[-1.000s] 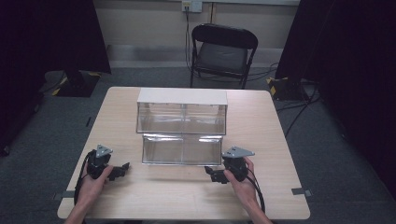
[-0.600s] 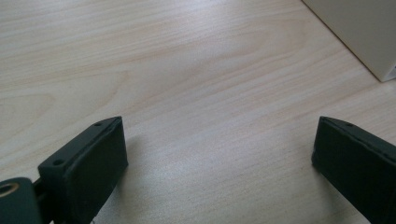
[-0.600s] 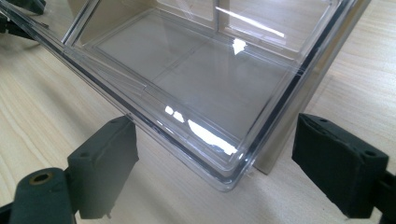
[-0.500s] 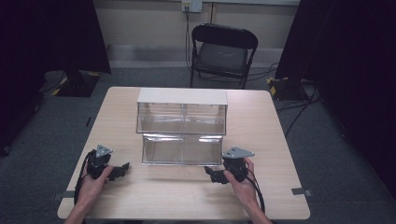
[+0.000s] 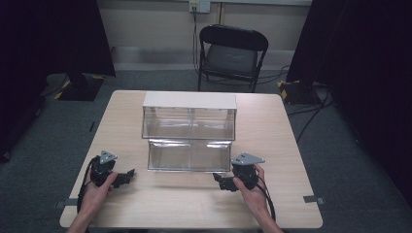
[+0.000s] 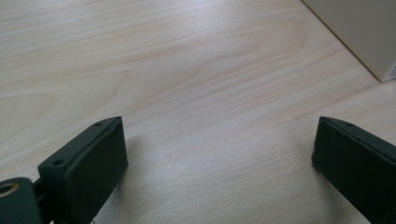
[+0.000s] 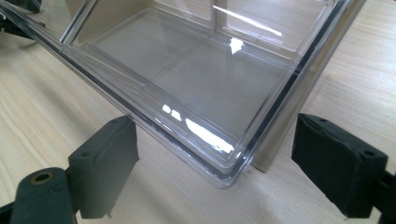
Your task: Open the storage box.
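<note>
A clear plastic drawer [image 5: 189, 154] stands pulled out toward the near edge of a wooden table [image 5: 286, 145], with a hand-held gripper resting on either side of it.

The drawer juts from the bottom of a white-topped cabinet [image 5: 189, 100] at the table's middle. The right gripper [image 5: 221, 181], jaws wide and empty, lies just beside the drawer's near right corner [image 7: 224, 177]. The left gripper [image 5: 127, 175], jaws also wide and empty, rests on bare wood near the drawer's left end. A black folding chair [image 5: 232, 56] stands beyond the far edge.

Your light wood table [image 5: 272, 145], pale grain all over, a clear plastic drawer unit [image 5: 189, 116] with a white top sitting right on it mid-table, its lower drawer [image 5: 189, 154] pulled out toward your side, bare wood either side of that unit
</note>
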